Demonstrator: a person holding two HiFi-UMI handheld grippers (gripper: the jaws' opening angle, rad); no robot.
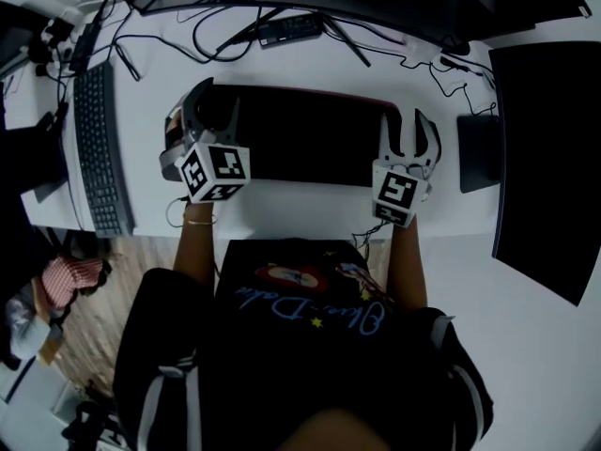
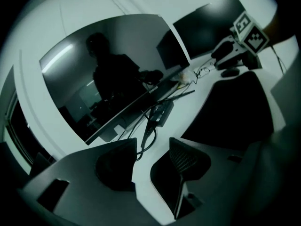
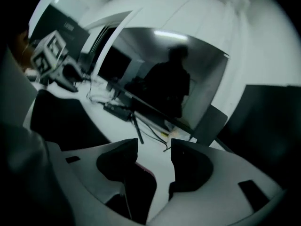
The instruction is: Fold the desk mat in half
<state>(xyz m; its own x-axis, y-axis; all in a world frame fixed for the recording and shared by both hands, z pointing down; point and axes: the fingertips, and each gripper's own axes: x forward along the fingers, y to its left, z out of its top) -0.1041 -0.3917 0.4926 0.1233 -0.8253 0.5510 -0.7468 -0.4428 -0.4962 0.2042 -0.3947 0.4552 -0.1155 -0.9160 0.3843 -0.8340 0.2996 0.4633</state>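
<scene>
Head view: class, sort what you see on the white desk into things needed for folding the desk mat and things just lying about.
Belongs to the job:
dark rectangular desk mat
left gripper, jaws open
right gripper, jaws open

Just lying about:
dark keyboard
tangled black cables
black oblong box
small black flat pad

Bare desk (image 1: 310, 200) is left along the near edge, in front of the mat (image 1: 300, 139). Passage is blocked on 3 sides: left by a keyboard (image 1: 99, 148), behind by cables (image 1: 246, 28), right by a dark pad (image 1: 477, 153).
</scene>
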